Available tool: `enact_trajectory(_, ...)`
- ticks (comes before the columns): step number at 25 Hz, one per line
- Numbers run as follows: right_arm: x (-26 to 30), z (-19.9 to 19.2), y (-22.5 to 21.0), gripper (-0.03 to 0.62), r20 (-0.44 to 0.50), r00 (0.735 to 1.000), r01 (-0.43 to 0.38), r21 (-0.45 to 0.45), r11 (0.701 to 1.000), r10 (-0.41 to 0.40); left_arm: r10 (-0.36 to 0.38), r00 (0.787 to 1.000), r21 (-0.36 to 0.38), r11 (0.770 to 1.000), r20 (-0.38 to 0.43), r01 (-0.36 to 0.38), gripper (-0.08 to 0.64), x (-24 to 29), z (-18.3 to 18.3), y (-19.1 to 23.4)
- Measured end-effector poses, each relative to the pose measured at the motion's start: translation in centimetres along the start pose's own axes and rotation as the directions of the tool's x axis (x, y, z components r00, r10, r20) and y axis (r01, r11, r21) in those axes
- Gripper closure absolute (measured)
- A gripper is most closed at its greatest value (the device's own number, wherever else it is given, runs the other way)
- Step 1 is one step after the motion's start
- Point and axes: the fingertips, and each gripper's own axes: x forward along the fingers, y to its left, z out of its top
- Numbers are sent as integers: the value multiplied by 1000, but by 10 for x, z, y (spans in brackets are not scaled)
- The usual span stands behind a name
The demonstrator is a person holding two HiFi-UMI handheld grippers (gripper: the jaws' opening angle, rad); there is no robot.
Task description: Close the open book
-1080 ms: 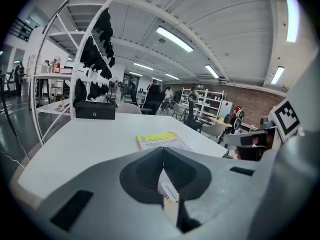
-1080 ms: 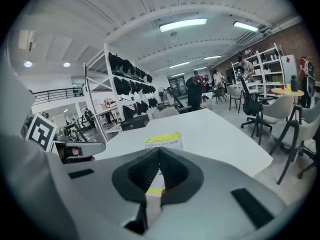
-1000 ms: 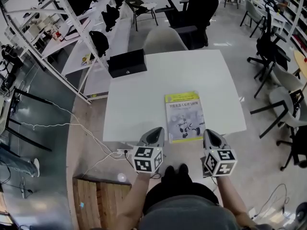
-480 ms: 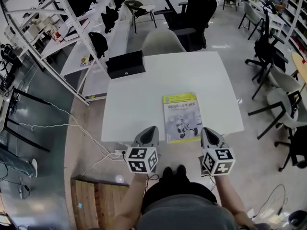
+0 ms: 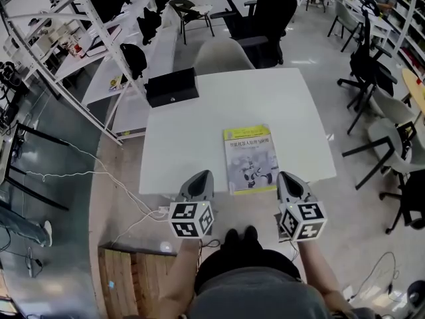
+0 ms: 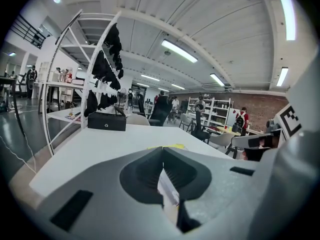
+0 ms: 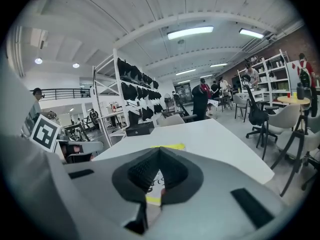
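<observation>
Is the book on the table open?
No, the book lies flat on the white table with its cover facing up, closed.

Yr count: book [image 5: 250, 159] x1 | table [image 5: 199, 118] x1 | blk box [image 5: 171, 87] x1 | grippers x2: L gripper [image 5: 200, 175], R gripper [image 5: 287, 175]

Book [image 5: 250, 159]: yellow top band, pale grey cover; table [image 5: 199, 131] white; box [image 5: 171, 87] black.

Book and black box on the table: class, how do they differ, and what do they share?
The closed yellow-and-grey printed book lies thin and flat at the near edge; the black rectangular box stands taller at the far left corner. The book is pale, the box dark. Both rest on the white table.
</observation>
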Motion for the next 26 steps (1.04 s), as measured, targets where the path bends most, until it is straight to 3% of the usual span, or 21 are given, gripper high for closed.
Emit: enact_trajectory(26,1,6,4,589,13,1000,-28,-30,999,29,53,998,-13,999,21,-53,552,-10,2,17)
